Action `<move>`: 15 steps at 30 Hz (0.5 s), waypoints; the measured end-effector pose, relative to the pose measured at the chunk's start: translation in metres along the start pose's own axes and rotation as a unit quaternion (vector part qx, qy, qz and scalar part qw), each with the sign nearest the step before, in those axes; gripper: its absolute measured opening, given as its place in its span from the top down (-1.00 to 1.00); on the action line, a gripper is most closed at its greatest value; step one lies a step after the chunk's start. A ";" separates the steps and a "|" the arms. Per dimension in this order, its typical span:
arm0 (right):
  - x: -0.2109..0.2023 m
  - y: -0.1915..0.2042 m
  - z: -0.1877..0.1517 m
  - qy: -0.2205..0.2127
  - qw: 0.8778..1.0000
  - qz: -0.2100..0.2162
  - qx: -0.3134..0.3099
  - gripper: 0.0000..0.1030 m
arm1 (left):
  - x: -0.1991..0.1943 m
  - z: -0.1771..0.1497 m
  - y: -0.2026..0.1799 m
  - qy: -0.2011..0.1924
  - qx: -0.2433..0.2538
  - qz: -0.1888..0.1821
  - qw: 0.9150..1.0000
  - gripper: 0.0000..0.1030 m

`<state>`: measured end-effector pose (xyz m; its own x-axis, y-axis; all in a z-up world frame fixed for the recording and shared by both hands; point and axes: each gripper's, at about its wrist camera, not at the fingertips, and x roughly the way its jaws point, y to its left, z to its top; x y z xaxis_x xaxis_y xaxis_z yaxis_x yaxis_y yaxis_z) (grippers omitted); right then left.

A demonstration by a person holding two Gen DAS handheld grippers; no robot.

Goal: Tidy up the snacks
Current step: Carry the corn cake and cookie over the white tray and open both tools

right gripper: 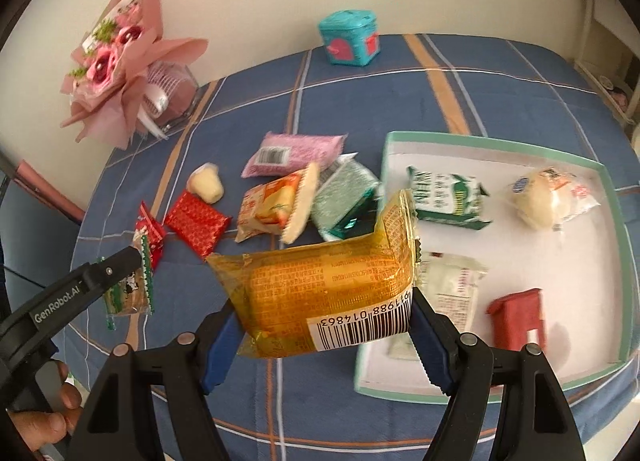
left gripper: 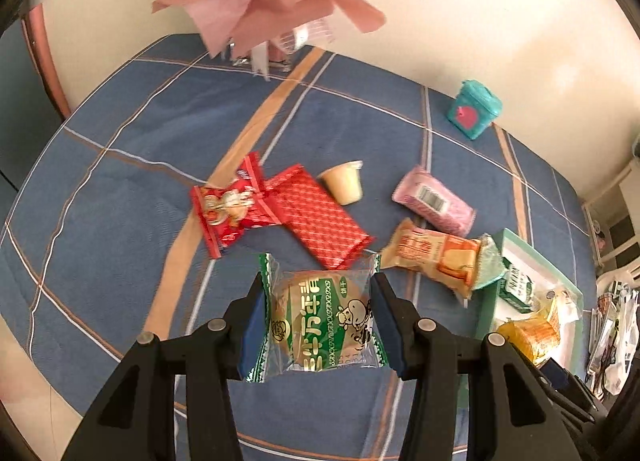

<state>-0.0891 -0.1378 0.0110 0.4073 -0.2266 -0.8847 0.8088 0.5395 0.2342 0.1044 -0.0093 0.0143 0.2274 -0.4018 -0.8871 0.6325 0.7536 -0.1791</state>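
My left gripper (left gripper: 318, 325) is shut on a green-and-clear biscuit packet (left gripper: 320, 321) and holds it above the blue plaid tablecloth; it also shows in the right wrist view (right gripper: 128, 289). My right gripper (right gripper: 324, 337) is shut on a yellow snack packet (right gripper: 328, 293), held near the left edge of the white tray with a mint rim (right gripper: 500, 139). The tray holds several packets, among them a green-white one (right gripper: 448, 197) and a red one (right gripper: 518, 317). Loose on the cloth lie red packets (left gripper: 320, 217), a jelly cup (left gripper: 346, 183), a pink packet (left gripper: 434, 201) and an orange packet (left gripper: 436, 253).
A pink paper bouquet (right gripper: 120, 61) stands at the back left by the wall. A teal box with red hearts (right gripper: 350, 39) stands at the back of the table. A mint-green packet (right gripper: 344, 197) lies against the tray's left edge.
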 end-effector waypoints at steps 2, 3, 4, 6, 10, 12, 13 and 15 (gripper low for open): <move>-0.003 -0.008 0.002 -0.002 1.000 -0.003 0.007 -0.53 | -0.001 -0.002 -0.012 -0.001 0.008 -0.004 1.000 0.00; -0.006 -0.017 0.003 -0.003 1.000 -0.005 0.015 -0.53 | -0.001 -0.003 -0.018 -0.001 0.011 -0.005 1.000 0.00; -0.007 -0.023 0.004 -0.004 1.000 -0.007 0.021 -0.53 | -0.001 -0.004 -0.025 -0.001 0.016 -0.007 1.000 0.00; -0.010 -0.037 0.005 -0.004 0.999 -0.010 0.034 -0.53 | 0.000 -0.006 -0.041 0.000 0.027 -0.013 1.000 0.00; -0.015 -0.067 0.010 -0.003 0.998 -0.018 0.061 -0.53 | 0.004 -0.014 -0.078 0.005 0.055 -0.024 0.998 0.00; -0.019 -0.085 0.011 -0.004 0.997 -0.023 0.078 -0.53 | 0.006 -0.019 -0.099 0.009 0.073 -0.029 0.997 0.00; -0.020 -0.092 0.011 -0.004 0.996 -0.026 0.085 -0.53 | 0.008 -0.022 -0.108 0.011 0.081 -0.030 0.996 0.00; -0.024 -0.112 0.012 -0.006 0.994 -0.032 0.105 -0.53 | 0.010 -0.028 -0.130 0.014 0.103 -0.034 0.994 0.00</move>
<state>-0.1845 -0.2029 0.0108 0.3556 -0.2649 -0.8963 0.9036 0.3424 0.2573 0.0038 -0.0965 0.0167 0.1601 -0.4310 -0.8881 0.7840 0.6022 -0.1509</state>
